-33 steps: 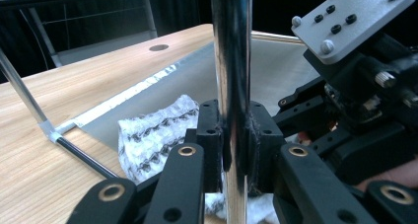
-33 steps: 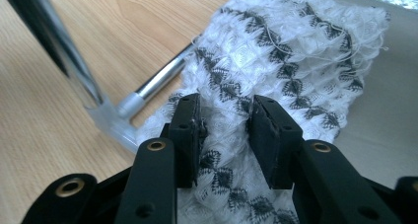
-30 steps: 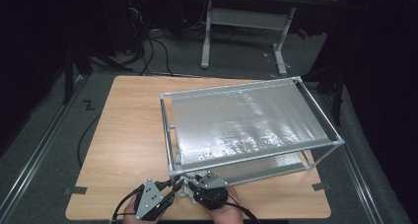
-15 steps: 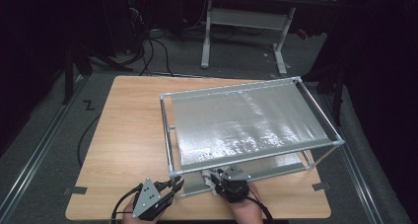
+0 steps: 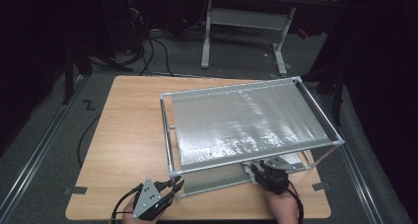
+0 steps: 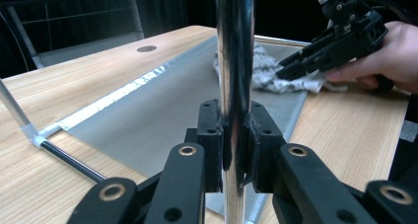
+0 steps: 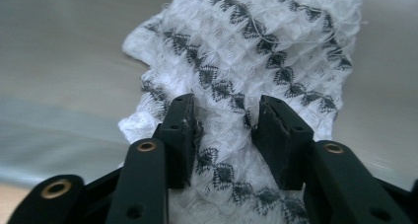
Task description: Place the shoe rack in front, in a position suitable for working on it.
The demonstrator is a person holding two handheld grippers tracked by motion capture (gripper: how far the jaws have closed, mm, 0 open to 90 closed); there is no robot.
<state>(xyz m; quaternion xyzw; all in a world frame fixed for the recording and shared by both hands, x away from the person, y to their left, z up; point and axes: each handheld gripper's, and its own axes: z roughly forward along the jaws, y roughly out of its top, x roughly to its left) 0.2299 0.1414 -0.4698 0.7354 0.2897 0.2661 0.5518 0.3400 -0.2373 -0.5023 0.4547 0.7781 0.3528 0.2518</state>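
**Left tool clamps the frame post while the right tool sits over a patterned cloth**

The left tool (image 5: 170, 188) has its jaws pressed together on the upright metal post (image 6: 235, 61) at the near corner of the rack frame (image 5: 231, 90), the post standing straight up between its pads. Off to its right, under the silver sheet (image 5: 246, 120), the right tool (image 5: 254, 168) rests on the grey lower shelf (image 6: 148, 115). Its jaws have just been opening and now stand apart, with the white cloth with black diamond pattern (image 7: 246, 61) bunched between and ahead of them; the pads (image 7: 183, 130) touch the fabric's folds without squeezing it. The frame stands on the wooden counter (image 5: 128, 130).
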